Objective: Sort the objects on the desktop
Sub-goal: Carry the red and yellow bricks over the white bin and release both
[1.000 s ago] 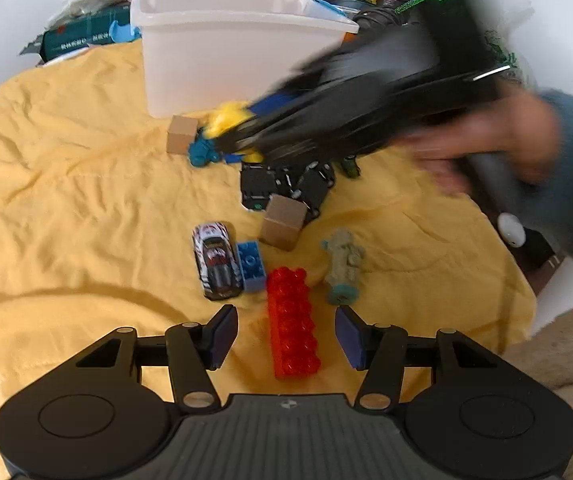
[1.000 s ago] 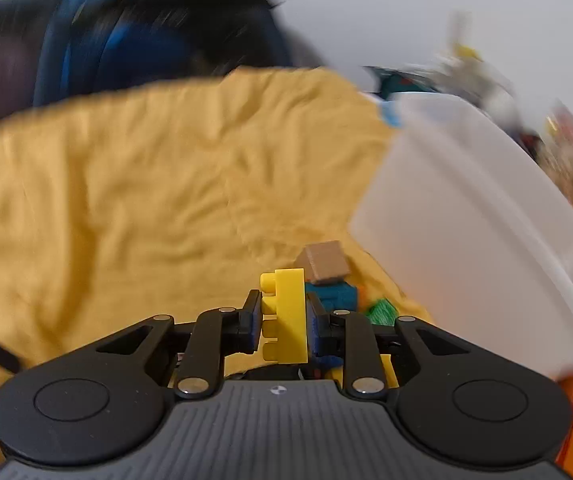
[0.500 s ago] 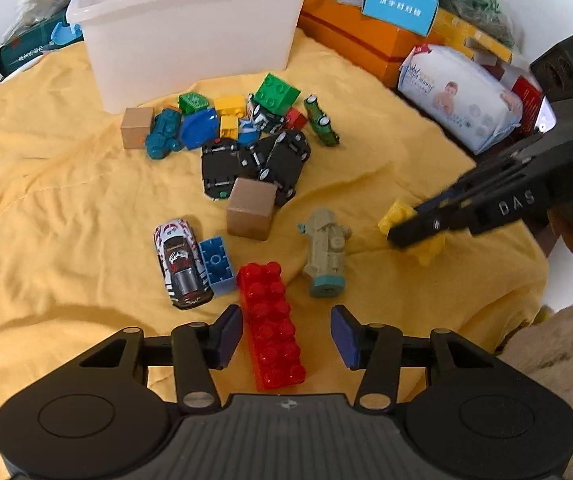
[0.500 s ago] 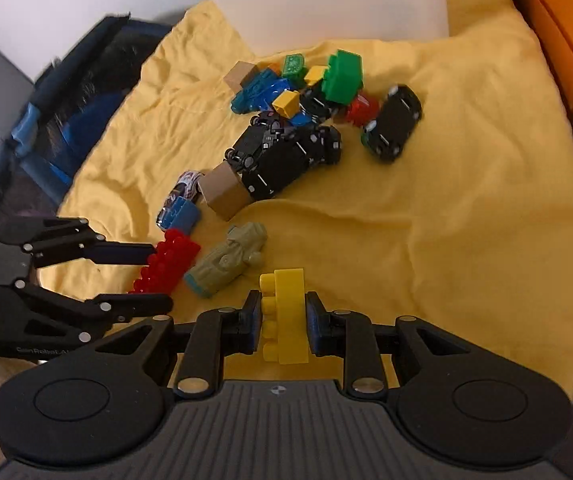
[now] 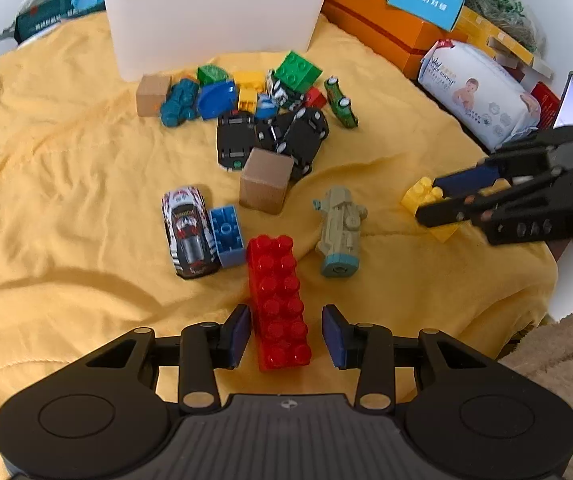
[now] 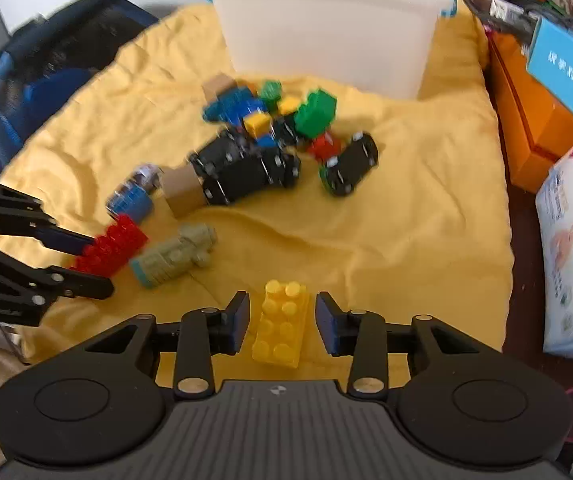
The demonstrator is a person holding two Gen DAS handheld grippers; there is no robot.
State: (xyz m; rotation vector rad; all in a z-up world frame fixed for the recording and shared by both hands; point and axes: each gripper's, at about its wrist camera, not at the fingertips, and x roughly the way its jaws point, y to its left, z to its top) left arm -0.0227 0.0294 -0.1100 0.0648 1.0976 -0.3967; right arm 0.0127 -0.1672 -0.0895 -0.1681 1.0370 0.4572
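Right gripper (image 6: pixel 282 326): its jaws now stand wide, clear of the yellow brick (image 6: pixel 280 324) on both sides. Half a second ago the same brick was clamped upright between them. The brick now lies flat, studs up, on the yellow cloth (image 6: pixel 426 240), directly between the fingers but touching neither, as far as the right wrist view shows. Judgement: the brick has been set down apart from the pile, which suggests a brick group is being started at the near right of the cloth, well away from the white bin (image 6: pixel 326 40).

Left gripper (image 5: pixel 286 336): jaws also wide, straddling the near end of the red brick (image 5: pixel 278 304). The left finger sits just beside the brick; a clear gap shows on the right side. Compared with half a second ago the brick reaches deeper between the fingers. Judgement: this brick is the next pick, not yet gripped.

Relative to the red brick:
- Just left of its far end: a small blue brick (image 5: pixel 226 236) with a toy car (image 5: pixel 186 232) against it.
- Just right: a grey-green toy (image 5: pixel 340 232).
- Beyond: a wooden cube (image 5: pixel 266 184).
- Farther: a heap of black cars (image 5: pixel 274 140) and mixed bricks, unsorted, in front of the bin.
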